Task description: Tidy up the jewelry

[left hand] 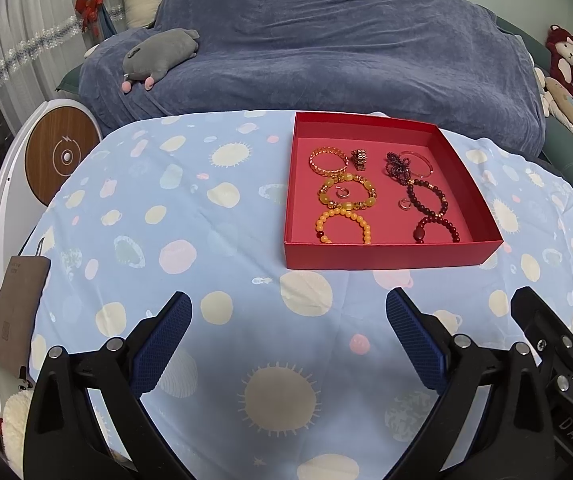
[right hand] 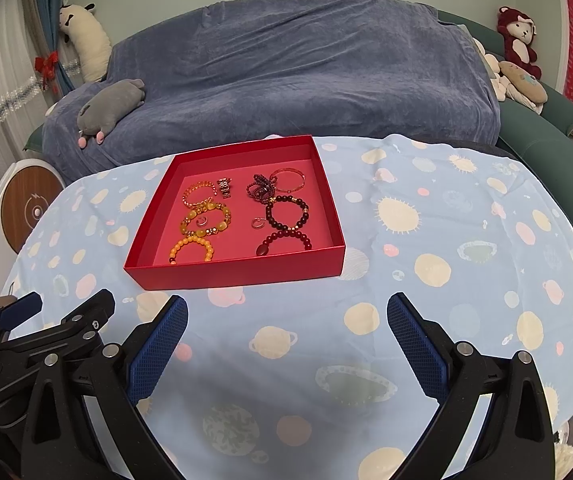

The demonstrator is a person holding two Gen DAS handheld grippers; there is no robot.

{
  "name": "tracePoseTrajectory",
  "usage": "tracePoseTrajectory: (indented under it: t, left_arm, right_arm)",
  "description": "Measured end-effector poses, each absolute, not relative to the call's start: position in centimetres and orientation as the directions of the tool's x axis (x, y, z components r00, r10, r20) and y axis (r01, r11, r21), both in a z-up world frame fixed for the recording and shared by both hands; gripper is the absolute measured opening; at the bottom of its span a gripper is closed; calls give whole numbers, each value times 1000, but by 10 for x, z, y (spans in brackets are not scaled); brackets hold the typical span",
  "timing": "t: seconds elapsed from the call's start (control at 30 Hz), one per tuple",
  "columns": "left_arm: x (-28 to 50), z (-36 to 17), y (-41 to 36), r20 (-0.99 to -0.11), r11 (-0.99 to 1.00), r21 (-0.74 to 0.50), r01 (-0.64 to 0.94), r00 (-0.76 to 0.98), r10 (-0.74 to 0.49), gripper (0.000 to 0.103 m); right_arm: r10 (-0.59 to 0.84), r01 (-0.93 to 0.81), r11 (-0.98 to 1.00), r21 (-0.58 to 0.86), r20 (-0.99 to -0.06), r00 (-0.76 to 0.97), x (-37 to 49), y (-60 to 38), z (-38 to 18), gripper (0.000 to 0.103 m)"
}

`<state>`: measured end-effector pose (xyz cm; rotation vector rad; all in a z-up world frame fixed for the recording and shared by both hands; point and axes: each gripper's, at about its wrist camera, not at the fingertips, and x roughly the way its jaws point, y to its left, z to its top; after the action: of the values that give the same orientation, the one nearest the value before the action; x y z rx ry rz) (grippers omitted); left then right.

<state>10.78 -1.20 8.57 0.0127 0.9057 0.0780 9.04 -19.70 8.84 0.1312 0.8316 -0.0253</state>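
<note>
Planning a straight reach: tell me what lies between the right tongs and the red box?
Only bare patterned tablecloth between right tongs and red cardboard box, in the right wrist view.

Shallow red tray (left hand: 382,255) on the surface: yellow-bead bracelets (left hand: 346,195) in its left half, dark-red bracelets (left hand: 426,199) in its right.

One red box (left hand: 382,255) is seen — in it are counted seven bracelets (left hand: 344,195), two small rings (left hand: 404,204) and one metal band (left hand: 359,159); two grippers (right hand: 286,332) are seen.
</note>
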Motion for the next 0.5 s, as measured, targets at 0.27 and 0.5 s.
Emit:
tracePoseTrajectory:
  t: [0.27,0.5]
  left_arm:
    - [109,87,-12,-784,997,44,-58,617,70,93]
    - [108,84,-12,-786,997,38,-60,615,67,93]
  right_arm:
    - [30,75,991,109,-738,674,90,-197,88,96]
    - [30,74,992,107,-740,672,89,-197,87,96]
